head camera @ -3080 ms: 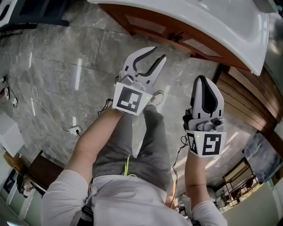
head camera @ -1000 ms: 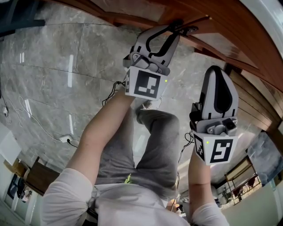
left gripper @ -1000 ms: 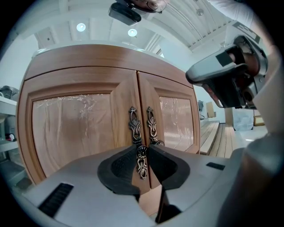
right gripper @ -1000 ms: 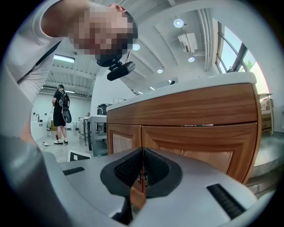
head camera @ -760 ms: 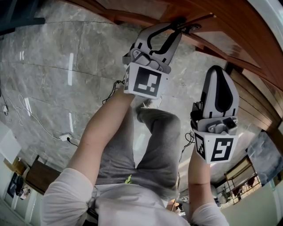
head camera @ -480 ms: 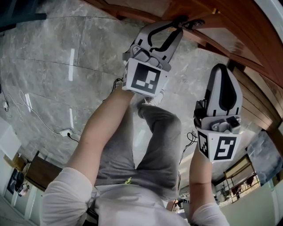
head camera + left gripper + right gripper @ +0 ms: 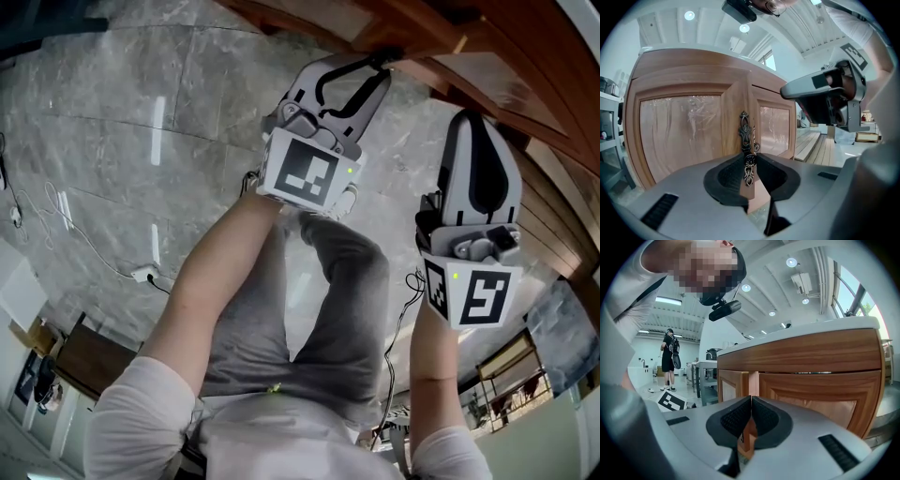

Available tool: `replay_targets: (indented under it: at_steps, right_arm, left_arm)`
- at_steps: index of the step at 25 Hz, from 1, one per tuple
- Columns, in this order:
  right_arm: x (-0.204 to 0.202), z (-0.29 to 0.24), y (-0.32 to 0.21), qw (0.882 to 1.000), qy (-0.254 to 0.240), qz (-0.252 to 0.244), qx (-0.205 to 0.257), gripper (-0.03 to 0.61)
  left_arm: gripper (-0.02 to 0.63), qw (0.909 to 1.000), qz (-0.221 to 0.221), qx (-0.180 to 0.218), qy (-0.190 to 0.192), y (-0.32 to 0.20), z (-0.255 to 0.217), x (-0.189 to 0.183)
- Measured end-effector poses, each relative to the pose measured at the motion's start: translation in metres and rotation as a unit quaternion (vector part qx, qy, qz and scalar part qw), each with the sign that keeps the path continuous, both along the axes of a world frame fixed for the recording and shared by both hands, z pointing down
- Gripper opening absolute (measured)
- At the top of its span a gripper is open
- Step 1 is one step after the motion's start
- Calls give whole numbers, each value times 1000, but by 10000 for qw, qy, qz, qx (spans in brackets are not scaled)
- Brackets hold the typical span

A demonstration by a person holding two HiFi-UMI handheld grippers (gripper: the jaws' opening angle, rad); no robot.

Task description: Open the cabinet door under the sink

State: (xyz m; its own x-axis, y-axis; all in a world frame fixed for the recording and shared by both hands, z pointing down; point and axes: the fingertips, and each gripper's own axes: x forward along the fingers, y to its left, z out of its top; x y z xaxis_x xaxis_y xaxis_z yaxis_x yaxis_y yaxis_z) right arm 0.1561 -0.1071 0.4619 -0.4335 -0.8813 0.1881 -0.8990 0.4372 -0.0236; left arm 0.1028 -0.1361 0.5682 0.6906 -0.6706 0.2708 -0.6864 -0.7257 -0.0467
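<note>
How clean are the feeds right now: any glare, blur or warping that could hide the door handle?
Left gripper view: fisheye bows the cabinet edges, corners go black, film on its panels glints, yet the handle is sharp. Head view: ceiling-light streaks glare on the floor. Right gripper view: the window is blown out.

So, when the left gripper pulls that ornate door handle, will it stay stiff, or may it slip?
The handle looks like thin cast metal, so it is probably rigid, but its small knob may slip between the pads of the left gripper. The door is framed wood, likely fairly heavy, so it should swing slowly rather than flex.
</note>
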Motion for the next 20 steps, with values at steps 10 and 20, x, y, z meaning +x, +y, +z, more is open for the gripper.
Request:
replay_targets:
  at_steps: [10,20]
  right_arm:
    - [-22,12,-17,10000,2,34,-51,32]
    - [-38,9,-34,9990,394,150,131,32]
  left_arm:
    - [92,9995,252,-83,199,16,-3,-9]
    - [91,9981,531,-121,303,33,-4,-22]
